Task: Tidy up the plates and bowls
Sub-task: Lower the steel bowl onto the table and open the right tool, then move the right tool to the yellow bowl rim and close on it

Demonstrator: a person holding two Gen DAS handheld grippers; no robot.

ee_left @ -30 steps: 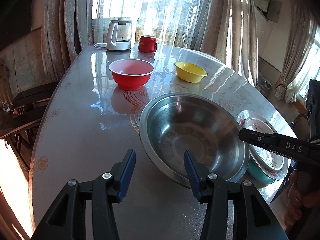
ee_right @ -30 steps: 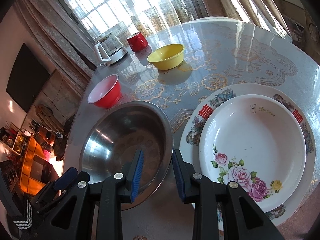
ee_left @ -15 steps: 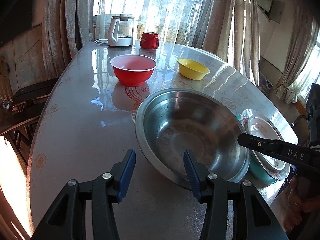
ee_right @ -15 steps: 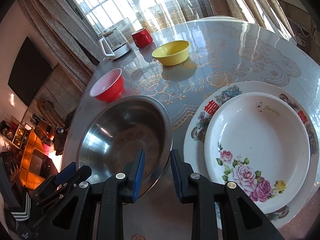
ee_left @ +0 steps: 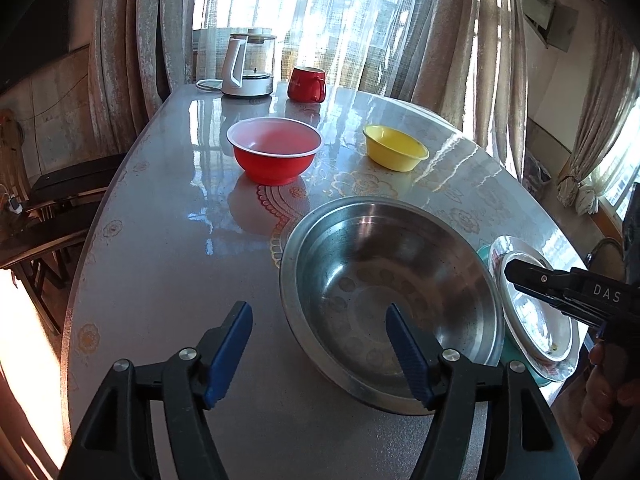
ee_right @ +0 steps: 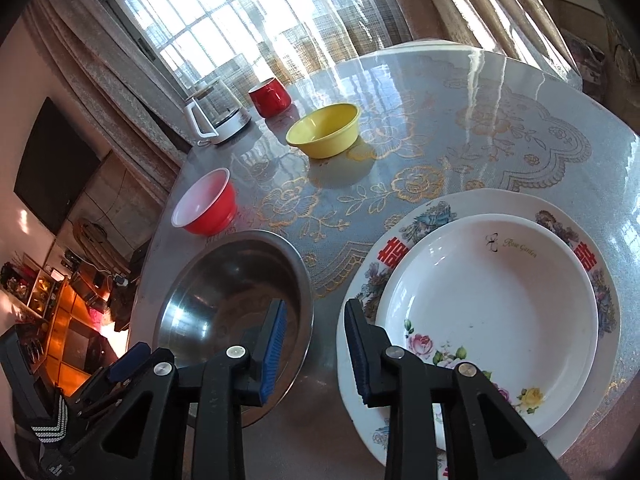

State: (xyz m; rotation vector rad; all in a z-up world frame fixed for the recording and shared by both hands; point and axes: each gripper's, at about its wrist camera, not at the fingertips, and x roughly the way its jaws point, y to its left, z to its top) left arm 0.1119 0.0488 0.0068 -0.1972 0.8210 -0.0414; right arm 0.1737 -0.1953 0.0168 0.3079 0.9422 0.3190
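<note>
A large steel bowl (ee_left: 392,288) sits near the table's front edge; it also shows in the right wrist view (ee_right: 232,300). My left gripper (ee_left: 320,352) is open and empty, its right finger over the bowl's near rim. My right gripper (ee_right: 314,344) is open and empty, above the gap between the steel bowl and a stack of plates: a white floral deep plate (ee_right: 492,320) on a larger patterned plate (ee_right: 432,216). The stack also shows in the left wrist view (ee_left: 536,320). A red bowl (ee_left: 274,154) and a yellow bowl (ee_left: 394,152) stand farther back.
A glass kettle (ee_left: 248,66) and a red mug (ee_left: 306,84) stand at the table's far end by the curtained window. A teal dish (ee_left: 520,360) lies under the plate stack. Dark chairs (ee_left: 60,200) stand left of the table.
My right gripper's jaws have opened wider and it has drawn back a little. The left gripper has shifted left and back, so the steel bowl now sits further right in its view.
</note>
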